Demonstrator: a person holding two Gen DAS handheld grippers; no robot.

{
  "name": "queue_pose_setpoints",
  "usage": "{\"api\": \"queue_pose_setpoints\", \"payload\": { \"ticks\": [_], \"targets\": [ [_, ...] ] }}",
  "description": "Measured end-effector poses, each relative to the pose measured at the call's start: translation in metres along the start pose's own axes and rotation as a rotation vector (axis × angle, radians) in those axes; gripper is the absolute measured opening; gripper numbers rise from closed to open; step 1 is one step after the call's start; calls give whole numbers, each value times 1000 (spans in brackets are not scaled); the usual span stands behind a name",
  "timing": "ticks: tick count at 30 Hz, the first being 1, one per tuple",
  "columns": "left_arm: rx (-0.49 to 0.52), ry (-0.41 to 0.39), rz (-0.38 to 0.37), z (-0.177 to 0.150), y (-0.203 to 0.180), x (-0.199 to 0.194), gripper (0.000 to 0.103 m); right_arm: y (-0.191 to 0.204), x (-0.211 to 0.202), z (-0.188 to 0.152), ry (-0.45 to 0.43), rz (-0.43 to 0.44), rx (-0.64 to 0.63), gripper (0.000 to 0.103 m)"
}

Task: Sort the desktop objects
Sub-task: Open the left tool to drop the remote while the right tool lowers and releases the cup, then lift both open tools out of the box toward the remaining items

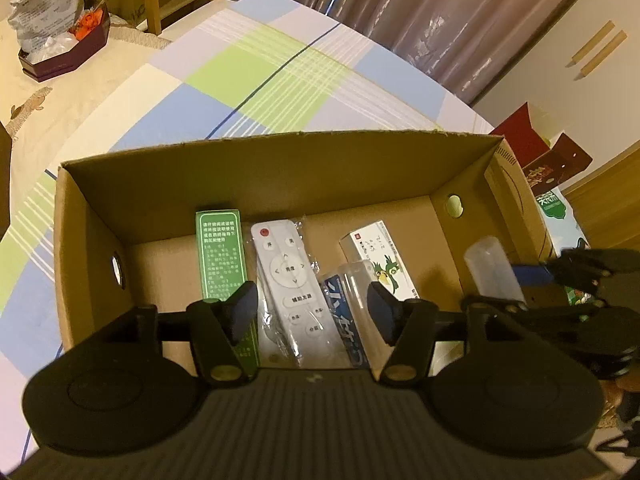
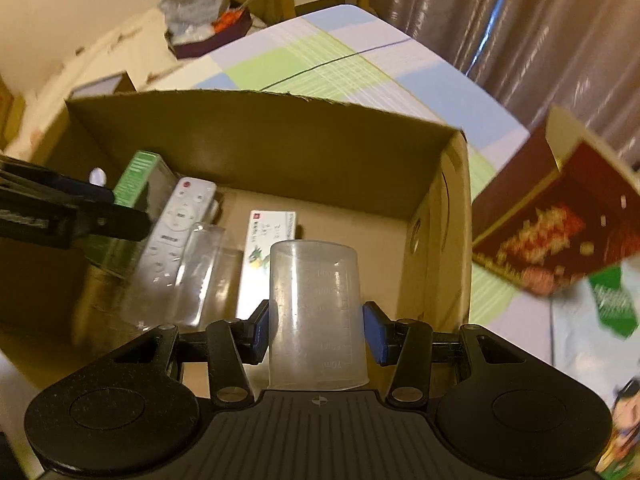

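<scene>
An open cardboard box (image 1: pixel 280 172) (image 2: pixel 280 128) stands on a checked tablecloth. Inside lie a green carton (image 1: pixel 222 256) (image 2: pixel 136 178), a white remote in a plastic sleeve (image 1: pixel 288 284) (image 2: pixel 176 224), a clear blue-labelled pack (image 1: pixel 348 312) (image 2: pixel 200 272) and a white carton with a green dragon (image 1: pixel 380 256) (image 2: pixel 264 248). My left gripper (image 1: pixel 312 312) is open and empty above the box. My right gripper (image 2: pixel 316 332) is shut on an upturned clear measuring cup (image 2: pixel 316 312) and holds it over the box's right side; the cup also shows in the left wrist view (image 1: pixel 494 272).
A dark red gift box (image 2: pixel 560 232) (image 1: pixel 548 152) and green packaging (image 2: pixel 616 304) lie right of the cardboard box. A purple tray with a plastic bag (image 1: pixel 60 40) (image 2: pixel 208 28) sits at the far left. The tablecloth (image 1: pixel 260 76) stretches behind the box.
</scene>
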State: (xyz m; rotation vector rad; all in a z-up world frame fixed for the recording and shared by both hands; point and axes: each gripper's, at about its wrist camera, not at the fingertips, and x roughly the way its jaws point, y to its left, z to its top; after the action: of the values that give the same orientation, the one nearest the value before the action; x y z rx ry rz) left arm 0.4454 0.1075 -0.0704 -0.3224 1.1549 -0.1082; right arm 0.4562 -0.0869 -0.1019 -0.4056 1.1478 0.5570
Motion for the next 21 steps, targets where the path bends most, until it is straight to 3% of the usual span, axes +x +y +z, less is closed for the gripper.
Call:
{"api": "queue_pose_setpoints", "payload": {
  "ticks": [6,8,9,10,13,21],
  "targets": [
    [-1,-10,-4,1,3,-3,60,13,15,4,-42,-164,-151,48],
    [1,-15,0,2,4,-3,63,13,17,3,-65,-159,-168,62],
    [2,-17,3,2,4,-3,63,13,15,2,-83,-140,-163,75],
    [4,-19,6,2,4,-3,63,13,14,1,-101,-121,-157,80],
    [2,-15,9,1,5,-2,63,17,16,-1,-102,-146,-187,79],
    [21,-13,27,-3,2,-1,65,16,14,-10,-36,-90,-190,79]
  ]
}}
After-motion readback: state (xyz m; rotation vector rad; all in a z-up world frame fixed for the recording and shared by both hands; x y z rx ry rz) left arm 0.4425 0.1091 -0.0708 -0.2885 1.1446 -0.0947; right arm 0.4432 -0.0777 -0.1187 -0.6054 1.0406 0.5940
